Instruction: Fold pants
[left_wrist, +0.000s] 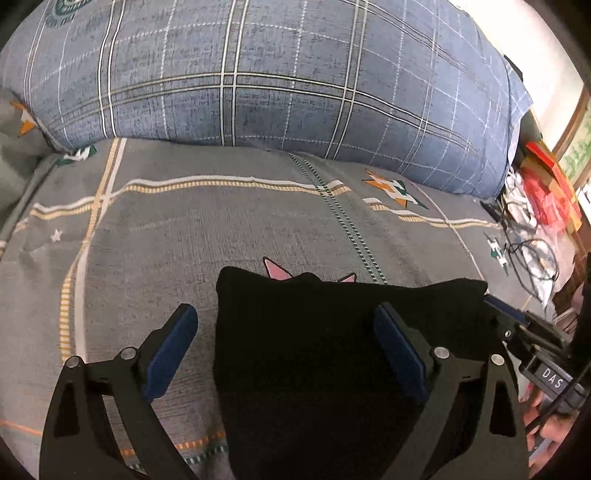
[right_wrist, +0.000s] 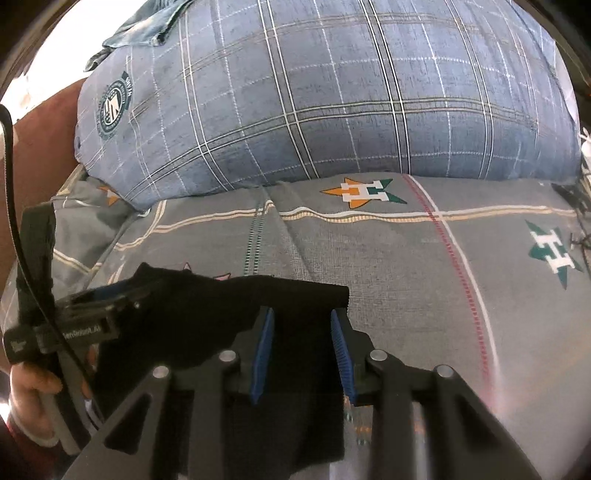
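Grey bedsheet (left_wrist: 184, 229) | black pants (left_wrist: 314, 350) — folds unreadable | left gripper (left_wrist: 286, 350) wide | right gripper (right_wrist: 303, 354) half-spread — neither gripping

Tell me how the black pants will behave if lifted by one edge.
The black pants will probably droop, since their edges sag softly. Layers may slide apart; the far edge looks uneven. They seem light, barely denting the bedsheet.
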